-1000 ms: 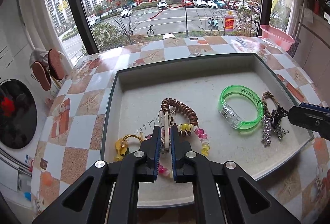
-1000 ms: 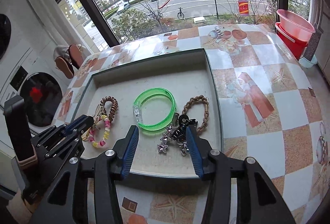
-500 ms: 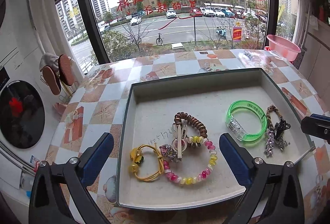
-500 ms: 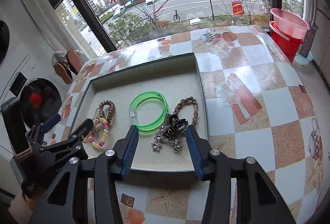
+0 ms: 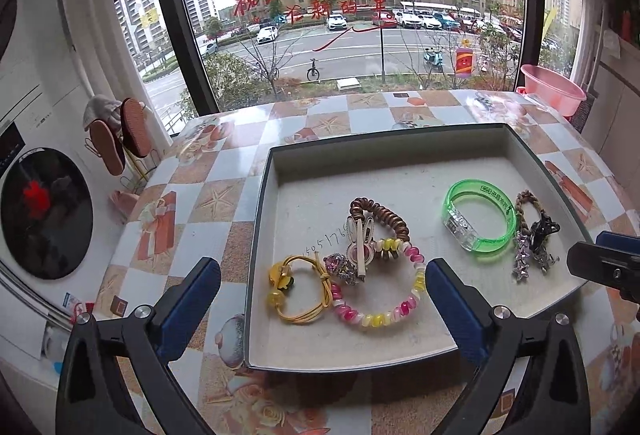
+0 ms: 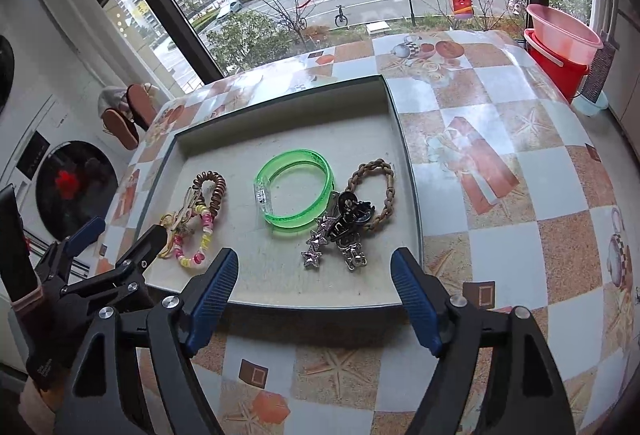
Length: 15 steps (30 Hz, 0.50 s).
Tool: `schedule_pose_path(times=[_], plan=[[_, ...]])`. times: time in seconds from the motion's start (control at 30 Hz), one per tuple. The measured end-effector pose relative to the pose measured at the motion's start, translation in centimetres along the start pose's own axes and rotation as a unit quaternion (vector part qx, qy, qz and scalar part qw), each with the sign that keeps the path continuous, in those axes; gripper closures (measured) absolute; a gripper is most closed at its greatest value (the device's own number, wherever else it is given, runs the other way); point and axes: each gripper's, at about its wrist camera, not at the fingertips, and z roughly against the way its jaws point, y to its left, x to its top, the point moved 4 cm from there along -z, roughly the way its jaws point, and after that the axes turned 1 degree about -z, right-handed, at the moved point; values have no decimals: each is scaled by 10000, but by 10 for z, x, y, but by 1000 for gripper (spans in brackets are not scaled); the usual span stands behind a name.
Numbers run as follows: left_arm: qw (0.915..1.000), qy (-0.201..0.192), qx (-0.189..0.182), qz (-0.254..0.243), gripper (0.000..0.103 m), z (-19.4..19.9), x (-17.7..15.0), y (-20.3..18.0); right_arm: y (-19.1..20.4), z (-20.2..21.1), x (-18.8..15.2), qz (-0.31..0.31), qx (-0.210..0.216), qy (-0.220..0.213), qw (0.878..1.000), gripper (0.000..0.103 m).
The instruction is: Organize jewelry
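Jewelry (image 5: 362, 247) released in tray (image 5: 400, 151) | left claw (image 5: 320, 293) opened | right claw (image 6: 314, 285) widening, empty

A large dark-framed window (image 5: 360, 7) with red painted writing fills the top of the frame, showing daylight, apartment towers and a street. Below it lies a glossy checkered orange-and-white tabletop (image 5: 208, 203). At left, a white front-loading washing machine (image 5: 44, 211); upper right, a pink plastic basin (image 5: 552, 89).

Bright window daylight, fisheye-warped edges
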Motion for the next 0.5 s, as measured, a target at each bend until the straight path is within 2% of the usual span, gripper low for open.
schedule_pose_path(times=[0.13, 0.2, 0.23, 0.3, 0.37, 0.5], plan=[[10000, 60, -53, 36, 0, 8, -7, 2, 3, 4, -6, 93, -158, 32, 9998, 19], [9999, 70, -89, 56, 0, 14, -12, 3, 5, 7, -10, 155, -215, 3, 9997, 9], [9999, 87, -118, 68, 0, 16, -14, 4, 7, 9, -12, 211, -251, -52, 9995, 0], [9996, 116, -246, 95, 0, 20, -18, 4, 10, 14, -15, 293, -266, -188, 9990, 0], [9996, 106, -217, 108, 0, 27, -24, 4, 12, 18, -19, 320, -250, -216, 9989, 0], [9997, 93, -203, 100, 0, 40, -36, 4, 12, 19, -31, 319, -423, -18, 9986, 0]])
